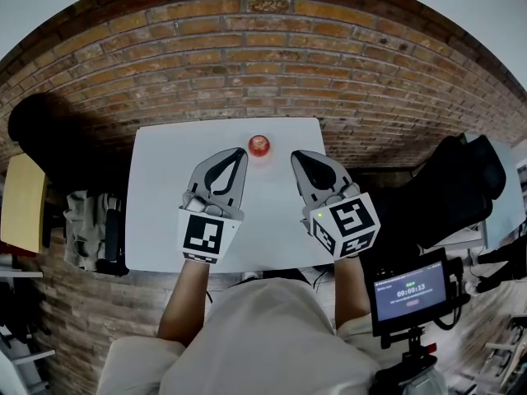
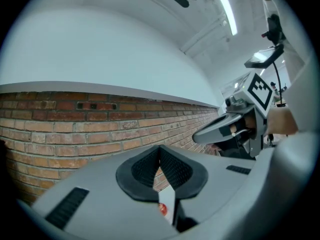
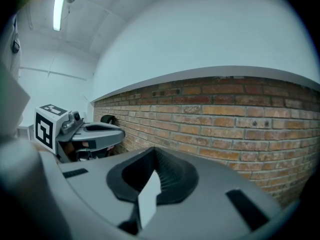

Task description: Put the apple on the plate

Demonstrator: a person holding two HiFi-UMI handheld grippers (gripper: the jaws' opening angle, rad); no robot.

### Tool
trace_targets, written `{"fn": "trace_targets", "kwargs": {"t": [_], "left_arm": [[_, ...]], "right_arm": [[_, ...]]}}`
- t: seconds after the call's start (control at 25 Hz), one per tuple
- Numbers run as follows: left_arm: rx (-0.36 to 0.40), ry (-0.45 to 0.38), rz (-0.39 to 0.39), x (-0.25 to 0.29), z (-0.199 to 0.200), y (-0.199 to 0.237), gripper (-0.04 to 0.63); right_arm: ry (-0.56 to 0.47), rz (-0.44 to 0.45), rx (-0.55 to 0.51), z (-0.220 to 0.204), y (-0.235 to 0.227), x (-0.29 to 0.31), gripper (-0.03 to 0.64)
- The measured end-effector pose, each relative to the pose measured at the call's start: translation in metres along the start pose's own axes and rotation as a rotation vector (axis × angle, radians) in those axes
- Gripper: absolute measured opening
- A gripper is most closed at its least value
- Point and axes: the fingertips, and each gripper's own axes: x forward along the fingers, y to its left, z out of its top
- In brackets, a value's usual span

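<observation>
Apple (image 1: 259, 145) sits just beyond both empty grippers, jaws pressed together on each, nearer the left gripper (image 1: 242, 151) than the right gripper (image 1: 296, 155).

Glossy apple (image 1: 259, 145); smooth matt wht table (image 1: 165, 188); rough brick wall (image 1: 247, 56).

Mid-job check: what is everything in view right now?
apple: one, red, far edge of the table, ahead of and between both grippers
table: one, white, against the brick wall
brick wall: one, reddish-brown, behind the table
screen: one, black, on a stand, lower right
plate: none in view
left gripper: grey, fingers together, empty, over the table
right gripper: grey, fingers together, empty, over the table
</observation>
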Motion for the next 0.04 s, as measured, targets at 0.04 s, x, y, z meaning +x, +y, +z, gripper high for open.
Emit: {"fn": "trace_targets", "kwargs": {"t": [0.04], "left_arm": [[0.000,0.001,-0.002,0.0005,-0.0006,-0.0006,0.008]], "right_arm": [[0.001,-0.001,0.001,-0.0008,-0.0005,0.0001,0.002]]}}
